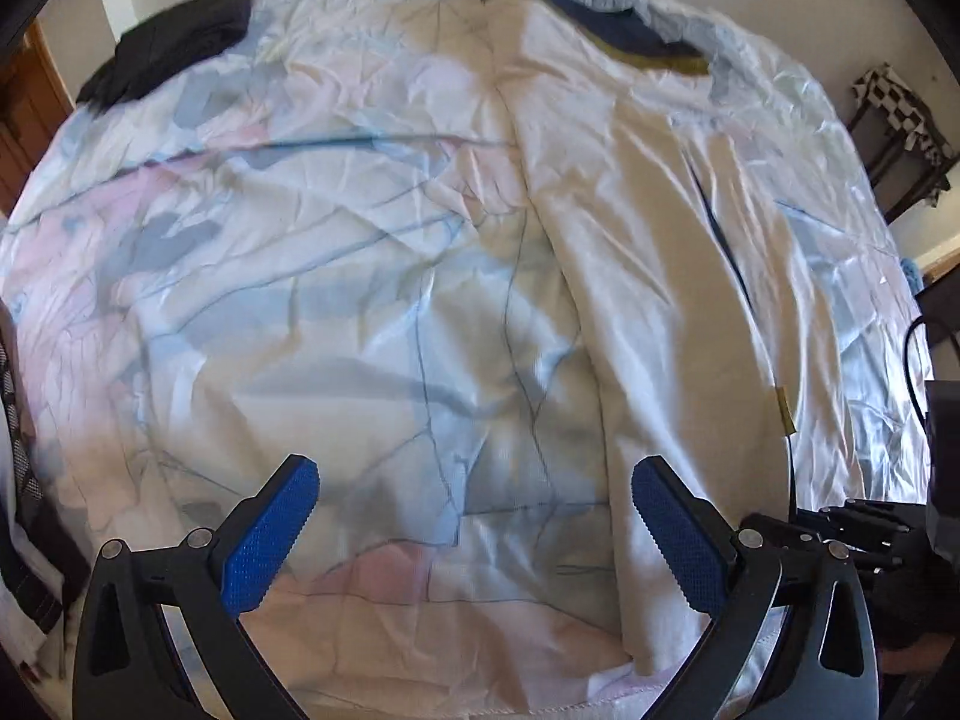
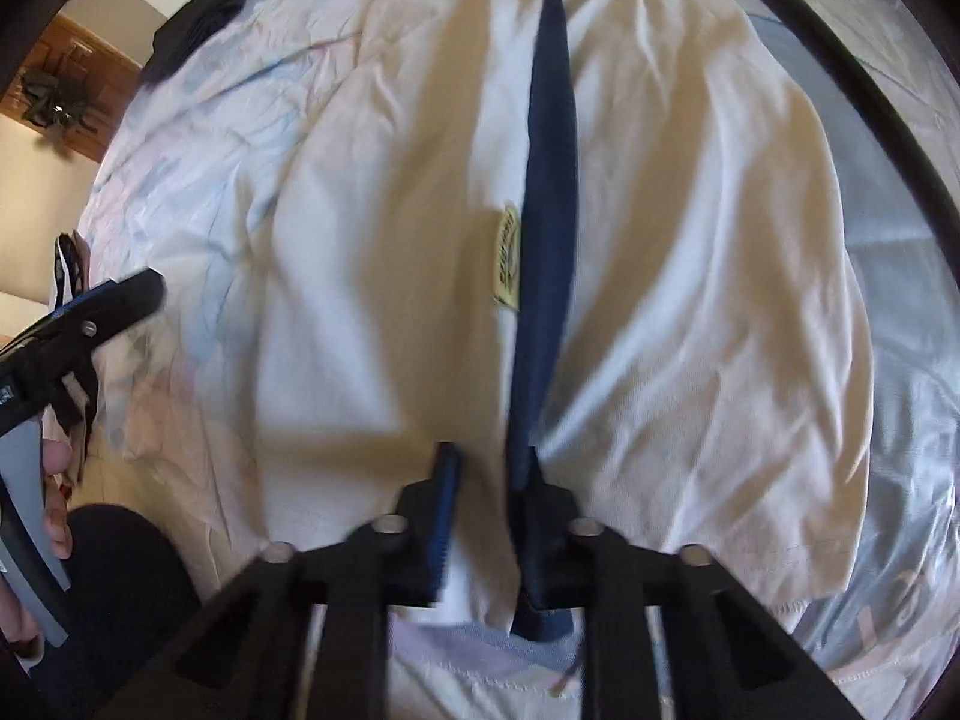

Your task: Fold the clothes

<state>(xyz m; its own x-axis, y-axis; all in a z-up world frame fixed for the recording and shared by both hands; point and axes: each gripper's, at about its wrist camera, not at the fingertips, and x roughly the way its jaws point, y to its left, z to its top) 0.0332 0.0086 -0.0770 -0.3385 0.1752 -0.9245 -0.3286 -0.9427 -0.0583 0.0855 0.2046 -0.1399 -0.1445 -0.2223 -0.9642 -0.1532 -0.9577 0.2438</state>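
A white shirt (image 2: 372,276) with a navy inside (image 2: 549,192) and a yellow label (image 2: 507,264) lies spread on the bed. It also shows in the left wrist view (image 1: 636,228), on the right half of the bed. My right gripper (image 2: 489,468) is nearly shut, its jaws pinching the shirt's near edge at the navy strip. My left gripper (image 1: 474,498) is open and empty, hovering over the bedsheet just left of the shirt's edge; it also shows in the right wrist view (image 2: 120,294) at the left.
The bed has a crumpled pastel floral sheet (image 1: 270,276). A dark garment (image 1: 174,42) lies at the far left corner. A checkered cloth on a dark rack (image 1: 900,120) stands to the right. A wooden door (image 2: 78,90) is at the far left.
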